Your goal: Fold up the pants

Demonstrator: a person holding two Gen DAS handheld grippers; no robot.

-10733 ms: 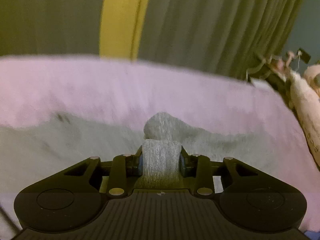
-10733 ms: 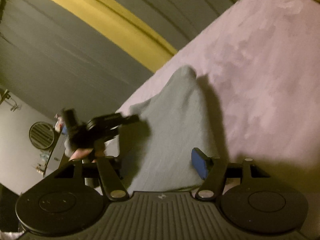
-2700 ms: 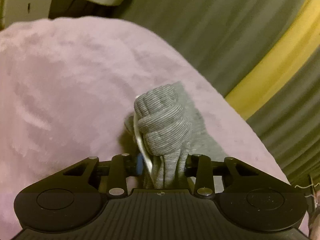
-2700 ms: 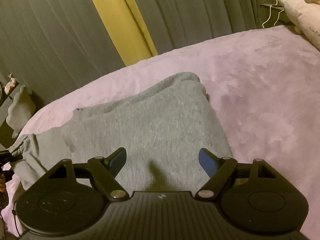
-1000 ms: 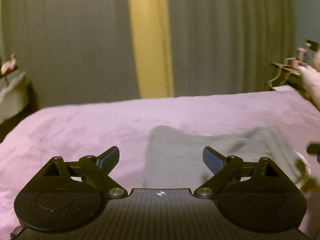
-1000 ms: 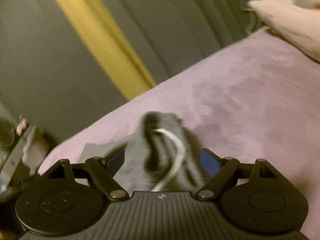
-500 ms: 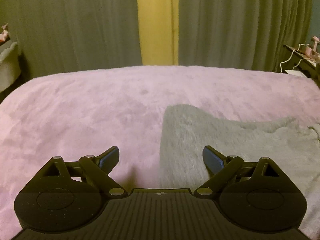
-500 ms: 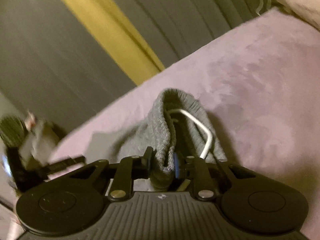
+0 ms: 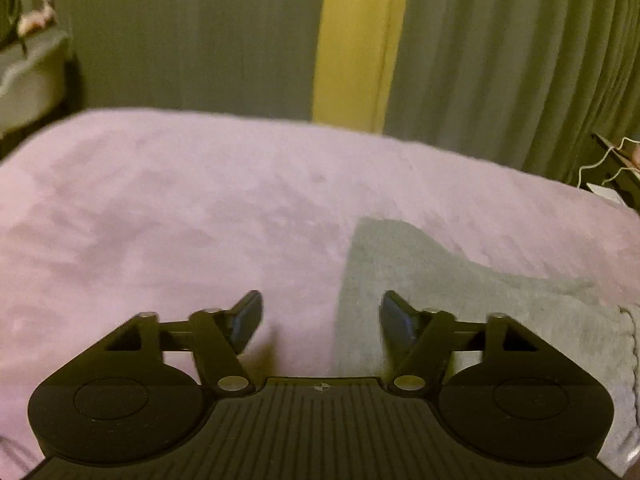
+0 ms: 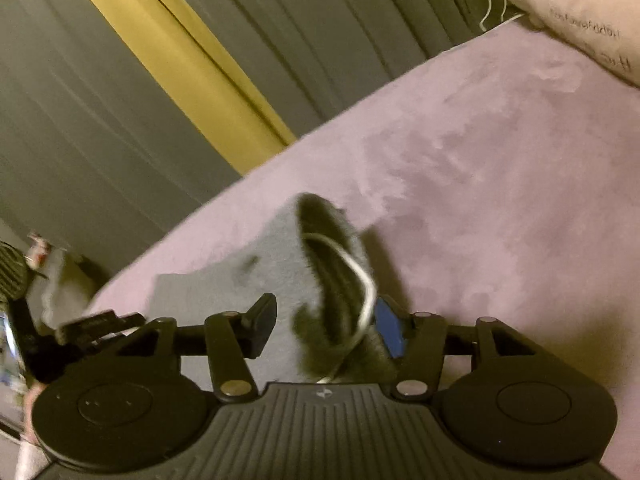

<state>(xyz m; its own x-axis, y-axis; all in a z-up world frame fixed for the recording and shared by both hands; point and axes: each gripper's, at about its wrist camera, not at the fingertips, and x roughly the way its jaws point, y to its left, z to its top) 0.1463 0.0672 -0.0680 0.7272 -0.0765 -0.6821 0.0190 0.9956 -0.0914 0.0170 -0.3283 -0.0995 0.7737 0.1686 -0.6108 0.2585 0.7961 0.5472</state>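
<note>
Two grippers are held over grey sweatpants [image 9: 460, 292] on the pink bed [image 9: 160, 208]: left gripper [image 9: 320, 316] closing on nothing, right gripper [image 10: 326, 322] opening around the waistband [image 10: 332, 248].

Black ribbed gripper [image 9: 320, 322] bodies, round side discs, silver screws, blue finger pads [image 10: 389, 330]

dark lettering on pale pillow [image 10: 580, 12], upside down and blurred, not legible, no other text visible
</note>
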